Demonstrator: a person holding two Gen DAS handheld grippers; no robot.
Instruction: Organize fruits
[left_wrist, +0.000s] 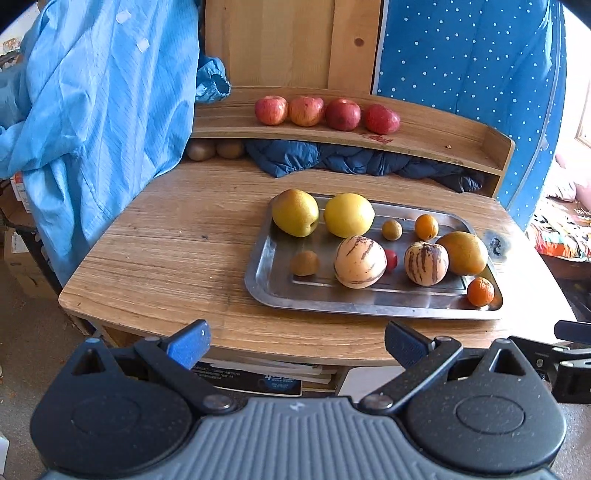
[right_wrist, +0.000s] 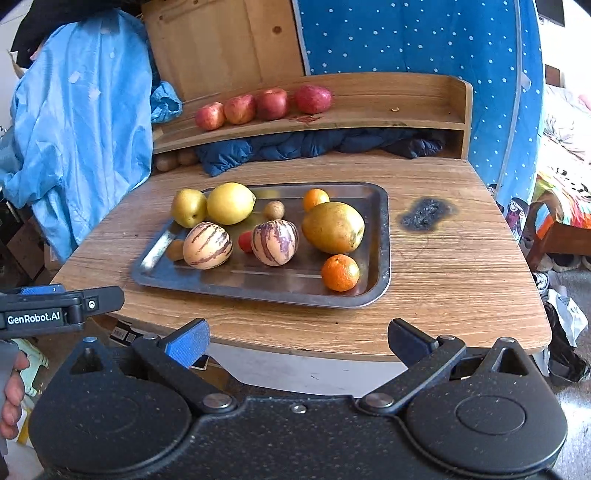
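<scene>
Grippers: left gripper (left_wrist: 295, 345) and right gripper (right_wrist: 297, 343) both spread wide, empty, before wood-grain table (left_wrist: 177, 258). Rectangular steel tray (left_wrist: 266, 291) carries round fruits.

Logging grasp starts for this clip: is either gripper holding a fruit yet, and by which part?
Nothing is held. The left gripper and right gripper are both open and empty, short of the tray.

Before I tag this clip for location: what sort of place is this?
Probably a lived-in room at home, not a lab: a wooden desk with a shelf of apples, clothes draped beside it, and bedding at the right.
</scene>
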